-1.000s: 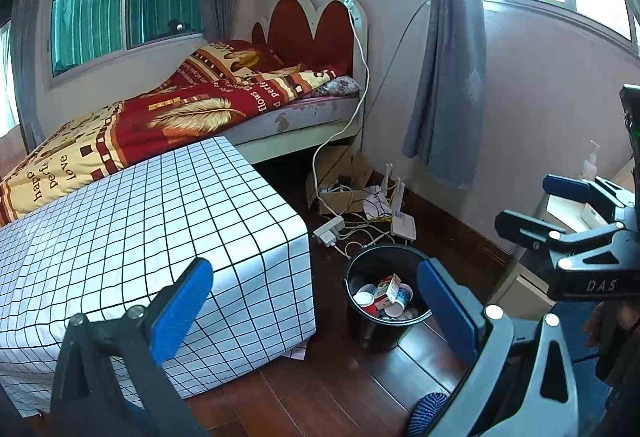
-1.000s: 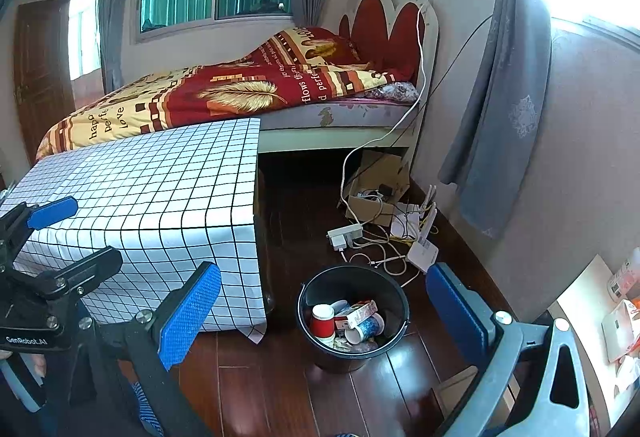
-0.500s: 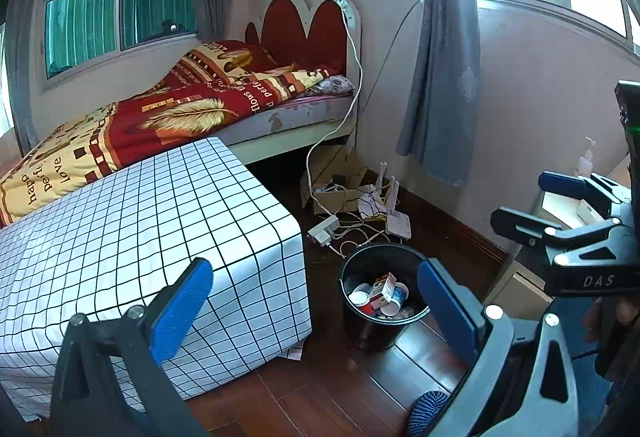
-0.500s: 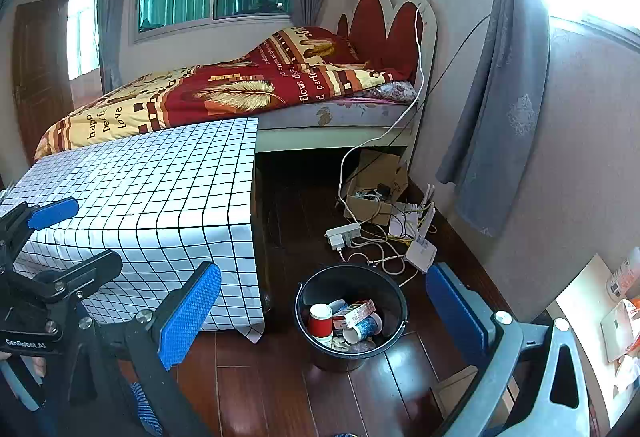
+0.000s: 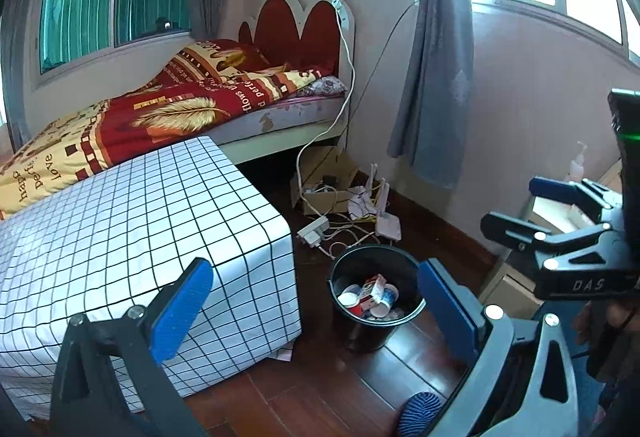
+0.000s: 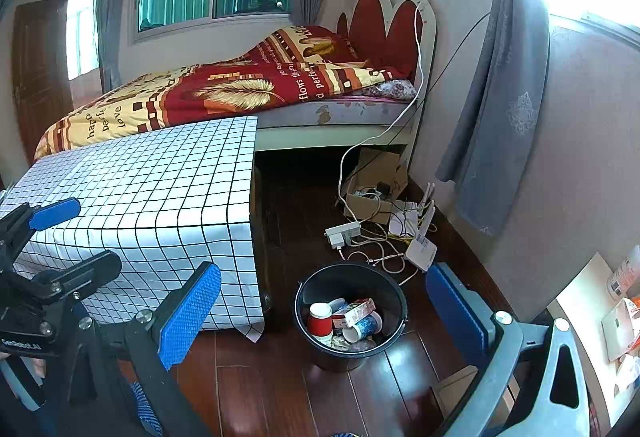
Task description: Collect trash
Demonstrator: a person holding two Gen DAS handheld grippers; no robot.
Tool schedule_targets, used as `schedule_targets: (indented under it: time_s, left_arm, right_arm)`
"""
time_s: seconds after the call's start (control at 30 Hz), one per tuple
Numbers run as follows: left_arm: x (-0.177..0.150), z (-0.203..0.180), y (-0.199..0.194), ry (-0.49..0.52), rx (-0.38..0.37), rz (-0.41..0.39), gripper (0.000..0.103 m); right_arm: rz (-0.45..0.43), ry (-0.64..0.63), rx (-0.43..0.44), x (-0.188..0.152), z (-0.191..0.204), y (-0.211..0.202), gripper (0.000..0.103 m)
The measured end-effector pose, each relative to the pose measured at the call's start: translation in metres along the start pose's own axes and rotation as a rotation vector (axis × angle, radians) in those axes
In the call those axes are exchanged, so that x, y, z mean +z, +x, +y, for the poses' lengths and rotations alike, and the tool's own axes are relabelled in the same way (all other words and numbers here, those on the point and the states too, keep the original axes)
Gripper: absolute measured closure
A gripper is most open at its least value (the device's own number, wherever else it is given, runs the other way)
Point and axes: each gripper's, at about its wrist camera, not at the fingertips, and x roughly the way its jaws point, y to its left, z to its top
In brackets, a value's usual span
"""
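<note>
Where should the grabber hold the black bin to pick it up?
Best guess: pinch the black bin's top rim, coming straight down from above with the right gripper, one finger inside and one outside. It stands upright and open, and looks too wide to clamp around. The rim's far side looks clearest of the cups inside.

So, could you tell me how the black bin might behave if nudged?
The black bin looks like thin plastic, holding only cups and cartons, so probably light. On the glossy wooden floor it would likely slide; a high push might tip it.
</note>
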Motion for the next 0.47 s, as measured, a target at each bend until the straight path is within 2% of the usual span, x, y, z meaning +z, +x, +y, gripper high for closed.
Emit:
schedule_targets:
  time_s: [0.23, 0.47]
  left_arm:
    - [-0.0018, -0.0049, 0.0015, 0.037, -0.005, -0.008, 0.000]
    - [-0.0014, -0.0012, -0.0006, 0.031, 0.011, -0.028, 0.000]
  right_arm:
    - [0.005, 0.004, -0.002, -0.0022, 0.0001, 0.0017, 0.000]
    - [0.005, 0.006, -0.002, -0.0027, -0.0004, 0.0026, 0.000]
